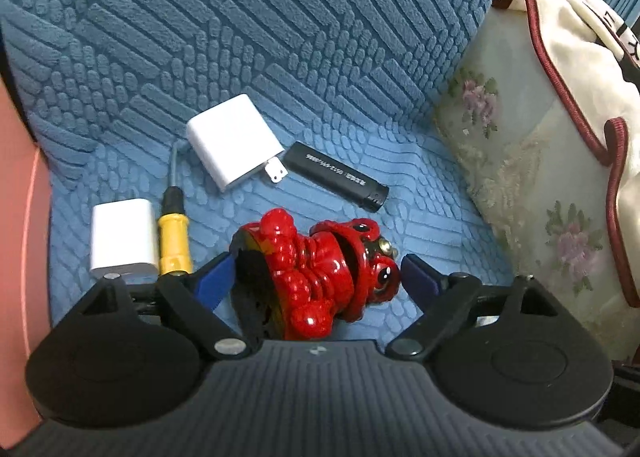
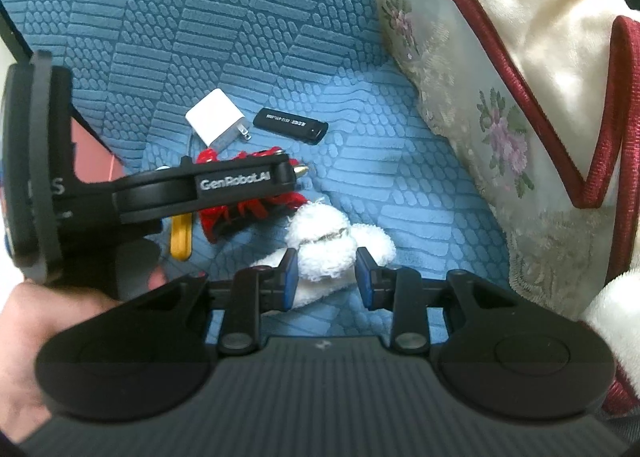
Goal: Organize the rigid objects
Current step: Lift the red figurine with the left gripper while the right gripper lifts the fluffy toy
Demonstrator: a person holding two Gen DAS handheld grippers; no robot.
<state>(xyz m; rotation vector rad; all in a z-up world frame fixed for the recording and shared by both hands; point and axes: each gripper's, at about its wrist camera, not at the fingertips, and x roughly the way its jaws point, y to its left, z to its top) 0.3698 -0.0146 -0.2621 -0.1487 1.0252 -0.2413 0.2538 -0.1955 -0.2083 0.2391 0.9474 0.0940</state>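
small white adapter (image 1: 122, 239) left view only, white plush (image 2: 334, 245) right view only

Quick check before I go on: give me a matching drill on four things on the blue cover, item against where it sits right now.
Things:
1. red figurine
2. black lighter
3. white plush toy
4. yellow-handled screwdriver

Places:
A. right of the white charger's prongs
B. between the open fingers of the right gripper
C. beside the small white adapter
D. between the open fingers of the left gripper

Pairs: 1-D, 2-A, 3-B, 4-C
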